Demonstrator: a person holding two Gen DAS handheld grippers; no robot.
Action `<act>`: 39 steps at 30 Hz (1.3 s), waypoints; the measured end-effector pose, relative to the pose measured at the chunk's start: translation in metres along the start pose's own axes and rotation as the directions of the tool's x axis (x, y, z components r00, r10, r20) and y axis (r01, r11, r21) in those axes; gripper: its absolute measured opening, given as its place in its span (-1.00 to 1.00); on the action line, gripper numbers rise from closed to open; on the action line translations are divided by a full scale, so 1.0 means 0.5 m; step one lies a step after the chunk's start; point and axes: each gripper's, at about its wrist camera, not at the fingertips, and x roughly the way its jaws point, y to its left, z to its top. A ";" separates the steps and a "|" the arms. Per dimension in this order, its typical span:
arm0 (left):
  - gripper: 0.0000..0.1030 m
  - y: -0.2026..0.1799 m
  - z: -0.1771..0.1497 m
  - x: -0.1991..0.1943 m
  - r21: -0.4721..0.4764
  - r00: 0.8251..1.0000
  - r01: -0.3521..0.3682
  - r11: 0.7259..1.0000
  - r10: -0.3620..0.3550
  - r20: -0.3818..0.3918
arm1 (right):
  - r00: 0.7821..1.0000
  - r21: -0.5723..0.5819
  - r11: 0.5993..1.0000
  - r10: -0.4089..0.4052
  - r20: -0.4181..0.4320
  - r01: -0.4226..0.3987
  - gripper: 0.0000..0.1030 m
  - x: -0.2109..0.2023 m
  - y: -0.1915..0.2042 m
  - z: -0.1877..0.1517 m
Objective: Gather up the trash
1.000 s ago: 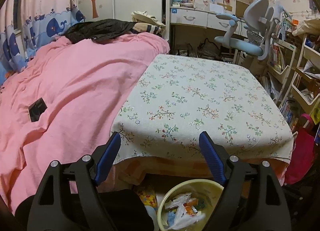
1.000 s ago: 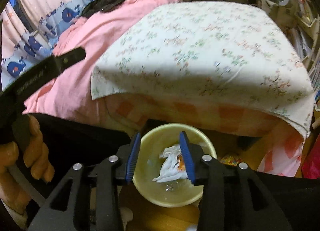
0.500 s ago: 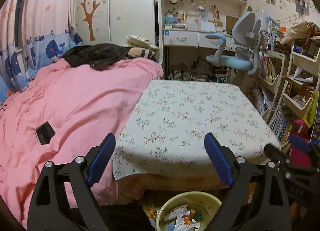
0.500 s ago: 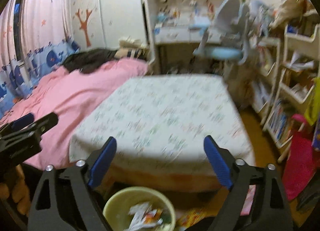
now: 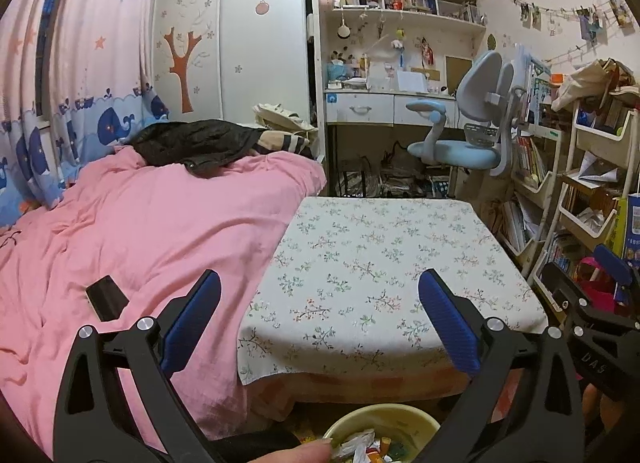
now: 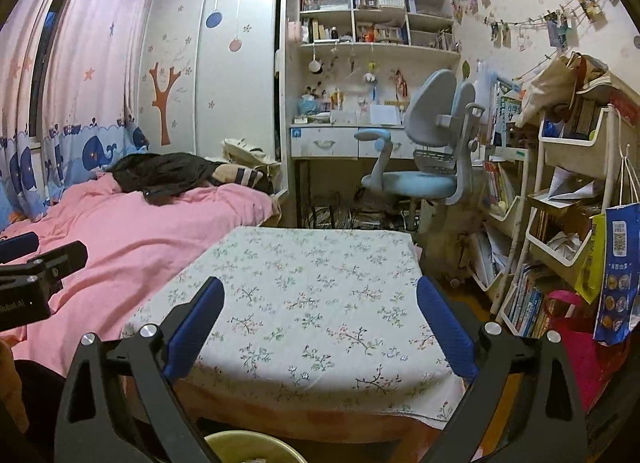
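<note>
Below both grippers, at 6 o'clock: yellow bin (image 5: 378, 425) holding trash (image 5: 360, 443) | left gripper (image 5: 320, 323) fingers just opened wide, nothing between | right gripper (image 6: 320, 327) likewise, over floral table (image 6: 304, 287)

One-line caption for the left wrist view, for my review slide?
Left gripper, jaws open and empty, above the trash-filled yellow bin, facing the floral-clothed table beside the pink bed.

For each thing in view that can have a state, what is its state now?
left gripper: open, nothing between the fingers.
right gripper: open, nothing between the fingers.
bin: on the floor before the table, trash inside.
table: covered by a flowered cloth.
desk drawers: closed.
</note>
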 end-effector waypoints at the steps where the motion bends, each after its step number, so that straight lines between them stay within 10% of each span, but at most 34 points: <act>1: 0.85 0.000 0.003 -0.004 0.000 1.000 0.001 1.000 -0.001 0.004 | 1.000 0.000 1.000 -0.002 0.004 0.002 0.82 -0.002 0.000 0.001; 39: 0.86 -0.006 0.045 0.007 -0.020 0.999 -0.005 1.000 0.006 0.048 | 0.999 0.009 1.000 -0.014 0.047 0.013 0.85 0.000 0.013 0.027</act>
